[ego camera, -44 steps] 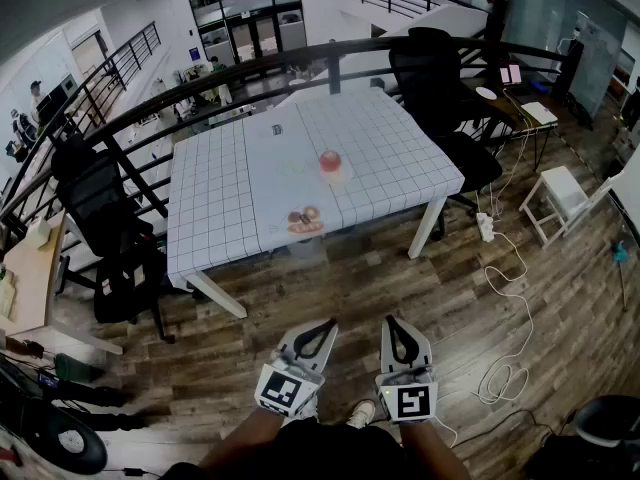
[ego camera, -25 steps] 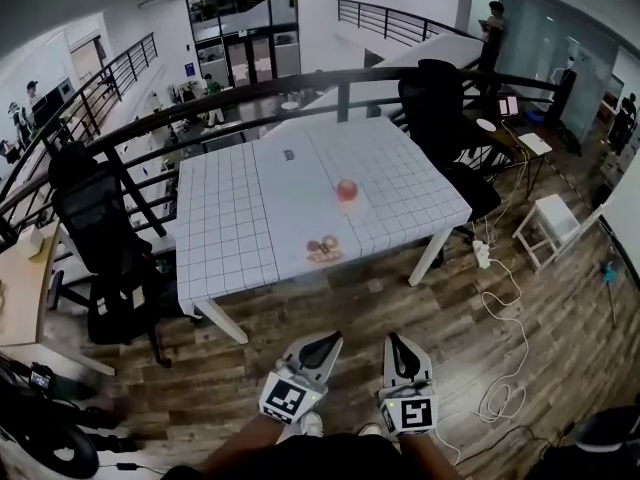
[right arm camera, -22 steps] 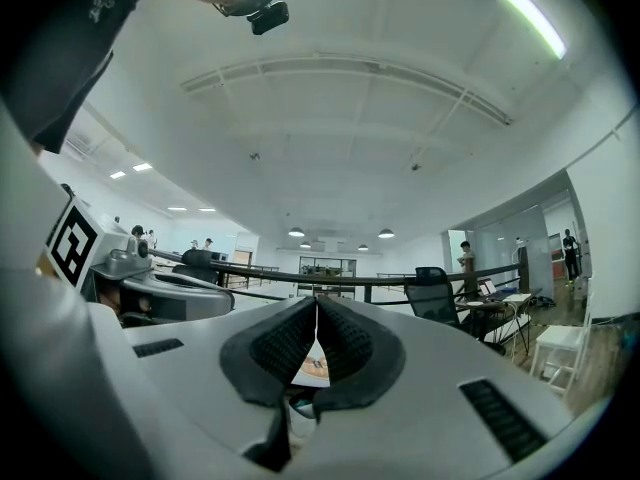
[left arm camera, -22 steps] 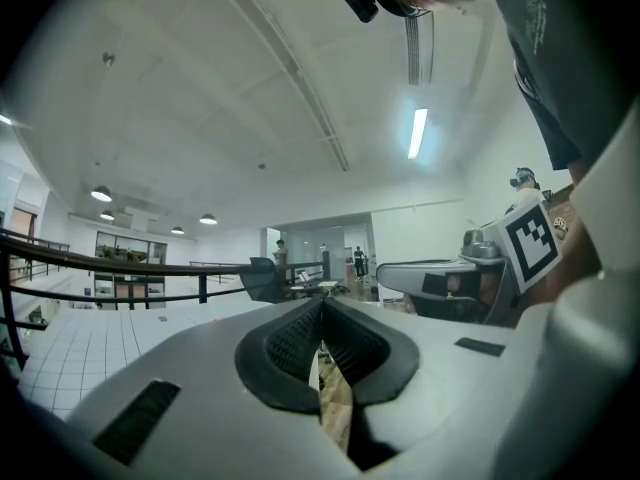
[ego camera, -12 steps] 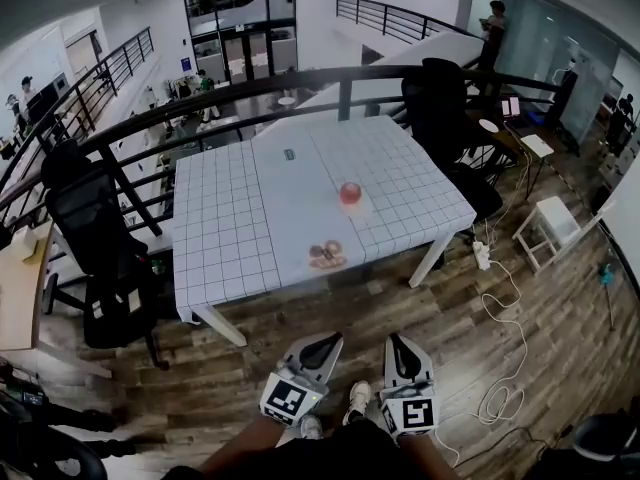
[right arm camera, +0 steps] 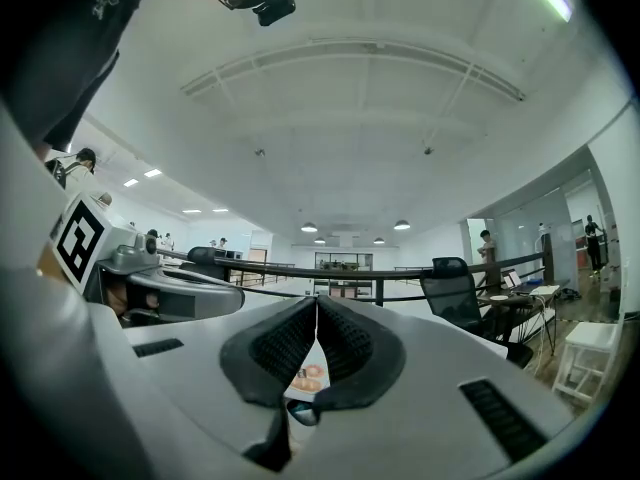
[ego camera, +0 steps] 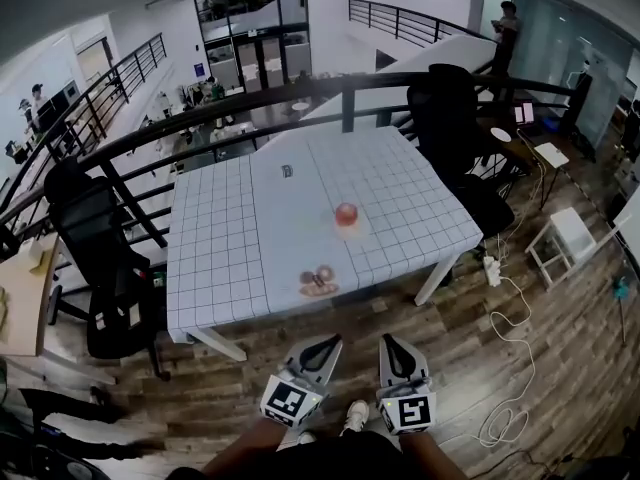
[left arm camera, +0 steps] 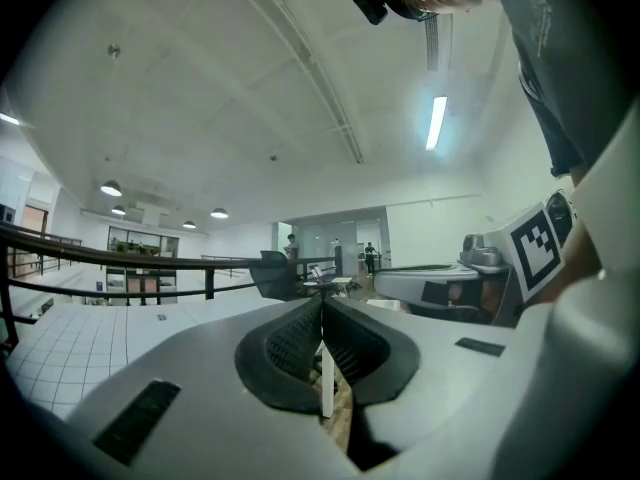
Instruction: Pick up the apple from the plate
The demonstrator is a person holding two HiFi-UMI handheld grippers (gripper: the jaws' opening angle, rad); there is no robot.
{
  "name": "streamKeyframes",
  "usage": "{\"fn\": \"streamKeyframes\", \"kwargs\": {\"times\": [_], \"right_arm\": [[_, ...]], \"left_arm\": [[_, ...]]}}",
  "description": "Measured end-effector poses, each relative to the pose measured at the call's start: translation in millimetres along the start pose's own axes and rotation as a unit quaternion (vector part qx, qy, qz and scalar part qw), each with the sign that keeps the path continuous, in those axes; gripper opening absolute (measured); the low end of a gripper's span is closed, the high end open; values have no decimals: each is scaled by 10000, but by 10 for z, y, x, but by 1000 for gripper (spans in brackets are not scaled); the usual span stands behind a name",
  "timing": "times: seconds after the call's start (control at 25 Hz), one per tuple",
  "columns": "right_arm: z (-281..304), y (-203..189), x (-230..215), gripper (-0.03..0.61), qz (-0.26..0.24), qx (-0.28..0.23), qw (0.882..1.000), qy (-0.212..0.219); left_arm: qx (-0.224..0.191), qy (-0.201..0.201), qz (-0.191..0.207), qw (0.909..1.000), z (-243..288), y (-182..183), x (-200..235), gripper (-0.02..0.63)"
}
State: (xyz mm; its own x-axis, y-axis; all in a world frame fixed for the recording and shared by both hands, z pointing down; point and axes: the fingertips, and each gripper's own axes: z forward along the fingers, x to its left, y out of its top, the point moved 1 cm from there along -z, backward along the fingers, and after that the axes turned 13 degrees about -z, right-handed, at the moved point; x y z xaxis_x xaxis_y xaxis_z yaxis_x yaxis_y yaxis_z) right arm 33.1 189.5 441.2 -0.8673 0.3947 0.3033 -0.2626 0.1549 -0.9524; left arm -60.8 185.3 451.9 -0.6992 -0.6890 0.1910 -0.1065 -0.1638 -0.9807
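Observation:
A red apple (ego camera: 346,212) stands on a small pale plate (ego camera: 348,232) in the middle of the white gridded table (ego camera: 230,238). Both grippers are low in the head view, over the wooden floor and well short of the table's front edge. My left gripper (ego camera: 335,341) is shut with nothing in it, its pads meeting at the tip (left arm camera: 322,300). My right gripper (ego camera: 387,340) is also shut and empty, its tips (right arm camera: 317,300) touching. Through the gap below the right pads shows a plate of round pastries (right arm camera: 305,376).
The pastry plate (ego camera: 318,284) lies near the table's front edge, and a small dark item (ego camera: 287,171) sits further back. Black office chairs stand left (ego camera: 100,258) and right (ego camera: 450,118). A dark railing (ego camera: 200,113) runs behind. Cables (ego camera: 510,368) and a white stool (ego camera: 560,243) occupy the floor at right.
The table has come nearer and shows larger in the head view. Both grippers have advanced toward it side by side and stay shut.

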Motion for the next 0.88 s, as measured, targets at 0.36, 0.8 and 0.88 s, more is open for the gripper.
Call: {"fn": "streamKeyframes", "kwargs": {"times": [0.36, 0.8, 0.88], "right_arm": [[310, -111, -564, 25, 311, -310, 9990, 47], [546, -250, -732, 25, 362, -392, 9980, 341], [616, -283, -727, 25, 313, -346, 9981, 397]], "left_arm": [[162, 161, 70, 9997, 656, -92, 66, 23], [237, 552, -16, 9982, 875, -100, 271, 22], [249, 595, -14, 9979, 896, -98, 344, 22]]}}
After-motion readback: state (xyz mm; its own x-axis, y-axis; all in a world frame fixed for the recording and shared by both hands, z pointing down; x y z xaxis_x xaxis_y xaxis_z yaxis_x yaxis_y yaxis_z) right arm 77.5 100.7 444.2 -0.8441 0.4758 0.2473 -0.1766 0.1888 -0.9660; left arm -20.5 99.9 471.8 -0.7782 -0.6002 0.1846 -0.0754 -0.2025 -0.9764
